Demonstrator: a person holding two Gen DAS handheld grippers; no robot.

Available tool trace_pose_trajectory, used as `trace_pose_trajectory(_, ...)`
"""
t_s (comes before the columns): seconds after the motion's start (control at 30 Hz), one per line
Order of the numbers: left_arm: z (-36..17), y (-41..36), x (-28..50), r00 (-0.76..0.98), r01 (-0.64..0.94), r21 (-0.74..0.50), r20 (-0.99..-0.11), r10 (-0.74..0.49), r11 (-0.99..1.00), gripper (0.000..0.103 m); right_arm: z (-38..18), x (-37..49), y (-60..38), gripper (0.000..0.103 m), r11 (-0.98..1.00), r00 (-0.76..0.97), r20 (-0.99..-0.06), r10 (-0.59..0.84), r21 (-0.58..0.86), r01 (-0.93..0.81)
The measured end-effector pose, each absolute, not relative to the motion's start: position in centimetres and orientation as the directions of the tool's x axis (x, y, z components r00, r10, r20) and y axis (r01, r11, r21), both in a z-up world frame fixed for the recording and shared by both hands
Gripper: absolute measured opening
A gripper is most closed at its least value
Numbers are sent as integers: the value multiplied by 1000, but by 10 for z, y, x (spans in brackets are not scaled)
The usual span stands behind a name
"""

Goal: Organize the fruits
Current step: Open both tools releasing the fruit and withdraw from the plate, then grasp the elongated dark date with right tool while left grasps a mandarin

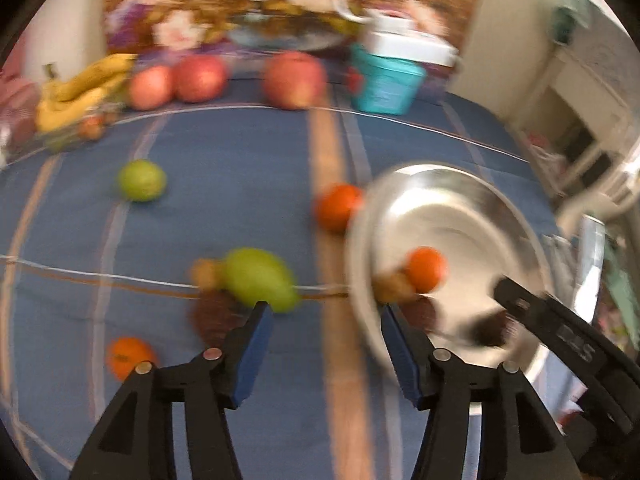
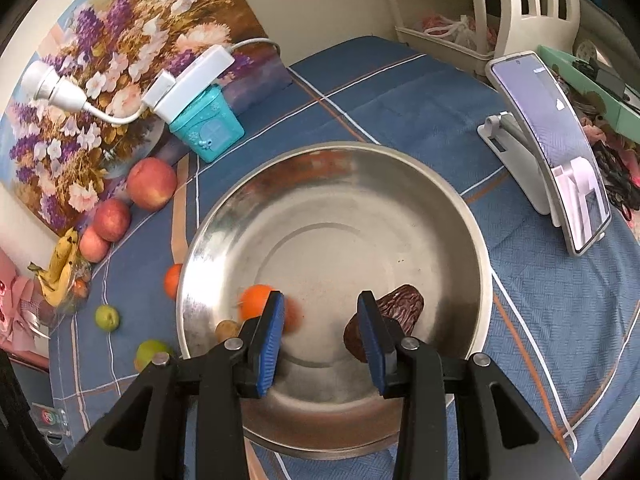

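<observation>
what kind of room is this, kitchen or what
Probably a lived-in room at home, not clearly a kitchen: a blue striped cloth covers the surface, a floral picture leans behind it, and a phone sits on a stand beside a plastic shelf.

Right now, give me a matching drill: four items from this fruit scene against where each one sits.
Items:
1. small orange fruit
2. dark brown wrinkled piece
3. teal plastic box
4. yellow banana bunch

Places:
A. under the white power strip
B. left part of the steel bowl
C. far left, beside the red apples
D. right part of the bowl

Pairs: 1-B, 2-D, 3-A, 4-C
</observation>
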State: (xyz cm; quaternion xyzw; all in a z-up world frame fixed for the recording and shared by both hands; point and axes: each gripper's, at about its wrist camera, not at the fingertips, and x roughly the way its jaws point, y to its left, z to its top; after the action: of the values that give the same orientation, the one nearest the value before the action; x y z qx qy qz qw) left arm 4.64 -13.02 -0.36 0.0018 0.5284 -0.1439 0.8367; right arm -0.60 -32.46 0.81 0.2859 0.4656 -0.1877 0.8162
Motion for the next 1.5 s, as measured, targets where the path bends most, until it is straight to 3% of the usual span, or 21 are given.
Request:
trace_pose_trajectory(0.33, 5, -32, 74, 452, -30, -107, -888, -81, 994, 79, 9, 9, -273, 39, 870, 483, -876, -8, 232, 435)
trace_pose_trajectory(0.43, 8, -8, 76, 456, -93, -120, -888, -65, 988, 89, 10, 13, -256, 57, 895, 481, -877, -5, 211, 393)
trace_pose_trajectory(0.5, 11, 2, 77, 462, -115, -131, -885, -63, 985, 102, 9, 15, -248, 61, 905, 482, -876, 1, 206, 371)
trace_pose_trajectory(0.53, 14, 6, 77, 470, -122, -135, -881, -62, 983, 103, 9, 16, -242, 61, 913, 481, -877, 6, 201, 356)
trace_pose_trajectory(0.67, 20, 16, 75, 494, -143, -128, -868, -41, 981, 103, 8, 18, -227, 82, 930, 477, -879, 12, 185, 317)
trace_pose_trajectory(0.83, 18, 25, 72, 481, -155, -141, -875, -50, 978, 103, 10, 20, -207, 87, 950, 497, -867, 41, 188, 249)
trace_pose_trajectory(0.9, 16, 27, 70, 472, -160, -149, -880, -57, 976, 103, 9, 22, -199, 95, 957, 501, -864, 46, 181, 225)
trace_pose_trajectory(1.5, -2, 54, 57, 429, -244, -166, -902, -47, 955, 103, 5, 31, -156, 95, 974, 504, -854, 125, 202, 102)
